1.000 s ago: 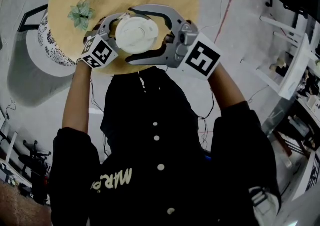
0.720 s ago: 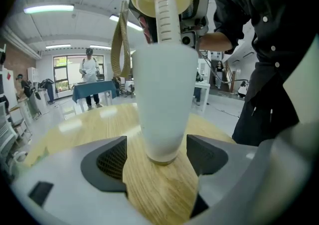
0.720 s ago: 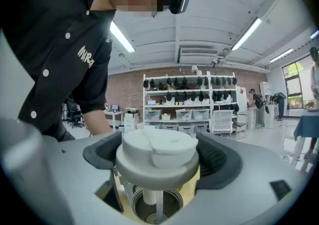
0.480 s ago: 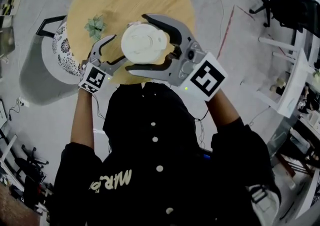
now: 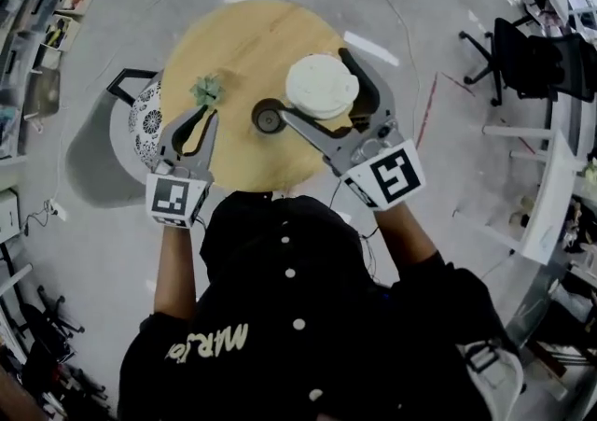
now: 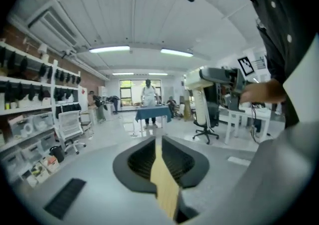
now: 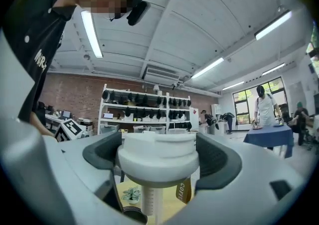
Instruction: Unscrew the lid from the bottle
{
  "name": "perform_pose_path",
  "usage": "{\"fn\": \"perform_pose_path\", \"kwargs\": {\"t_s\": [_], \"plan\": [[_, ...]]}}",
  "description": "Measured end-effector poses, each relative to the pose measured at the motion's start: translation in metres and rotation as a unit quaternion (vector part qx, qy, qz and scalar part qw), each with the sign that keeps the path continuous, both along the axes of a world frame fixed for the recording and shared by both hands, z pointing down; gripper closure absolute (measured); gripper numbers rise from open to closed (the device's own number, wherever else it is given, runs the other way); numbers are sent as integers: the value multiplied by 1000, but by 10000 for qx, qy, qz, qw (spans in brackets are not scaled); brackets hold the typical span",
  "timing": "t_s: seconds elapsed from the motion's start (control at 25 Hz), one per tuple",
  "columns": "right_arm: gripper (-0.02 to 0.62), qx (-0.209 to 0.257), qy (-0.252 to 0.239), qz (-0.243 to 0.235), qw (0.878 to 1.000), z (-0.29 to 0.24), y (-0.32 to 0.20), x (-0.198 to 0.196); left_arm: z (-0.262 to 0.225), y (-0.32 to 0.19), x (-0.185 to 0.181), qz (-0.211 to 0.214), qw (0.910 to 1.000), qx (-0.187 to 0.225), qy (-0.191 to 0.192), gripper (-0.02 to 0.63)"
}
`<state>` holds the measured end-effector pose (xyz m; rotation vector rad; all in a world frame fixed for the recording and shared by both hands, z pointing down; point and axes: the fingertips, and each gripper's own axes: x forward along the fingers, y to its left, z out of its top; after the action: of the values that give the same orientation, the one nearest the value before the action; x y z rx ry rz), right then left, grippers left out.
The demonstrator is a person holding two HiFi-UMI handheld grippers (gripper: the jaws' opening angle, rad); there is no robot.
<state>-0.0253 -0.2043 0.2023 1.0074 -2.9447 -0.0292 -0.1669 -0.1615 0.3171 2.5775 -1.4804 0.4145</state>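
- The right gripper [image 5: 312,83] pinches the white lid [image 5: 322,85] across its wide rim, one dark pad on each side. The right gripper view shows both pads against the rim.
- The lid is already off and is held in the air above the far right part of the table. A pale, see-through tube [image 7: 148,199] hangs from its underside, and a brown tag [image 7: 184,189] sits beside the tube.
- The lid looks like hard, smooth plastic — probably light and stiff, but liable to slip if the grip slackens. The broad rim seems the right place to hold it. The thin tube looks like the fragile part and should be kept from knocking the bottle mouth.
- The left gripper [image 5: 203,114] is closing with nothing between its jaws, and only a narrow slit of table shows through them. It hangs over the near left edge of the table, well apart from the lid.
- The bottle [image 5: 269,116] appears as a dark round shape seen from above. It stands free on the table between the two grippers, and neither touches it. It probably handles as a rigid, open vessel, best taken round the body below the mouth and kept upright.
- The round wooden table [image 5: 242,46] also carries a small green plant [image 5: 207,88], just beyond the left gripper's tips.
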Motion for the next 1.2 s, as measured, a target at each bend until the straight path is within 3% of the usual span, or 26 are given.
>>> {"fn": "perform_pose_path", "kwargs": {"t_s": [0.04, 0.16, 0.36, 0.6, 0.76, 1.2], "plan": [[127, 68, -9, 92, 9999, -5, 0, 4, -15, -1, -3, -155, 9996, 31, 217, 601], [127, 282, 12, 256, 9993, -23, 7, 16, -58, 4, -8, -526, 9970, 160, 548, 601], [127, 601, -20, 509, 9969, -44, 13, 39, -109, 15, -21, -1122, 9915, 581, 296, 601], [127, 549, -139, 939, 9940, -61, 28, 64, -165, 42, -40, -1786, 9785, 1002, 243, 601], [127, 662, -144, 935, 9933, -69, 38, 68, -175, 54, -43, -1872, 9749, 1180, 242, 601], [129, 637, -76, 994, 9930, -72, 50, 75, -173, 59, -36, -1796, 9757, 1249, 131, 601]]}}
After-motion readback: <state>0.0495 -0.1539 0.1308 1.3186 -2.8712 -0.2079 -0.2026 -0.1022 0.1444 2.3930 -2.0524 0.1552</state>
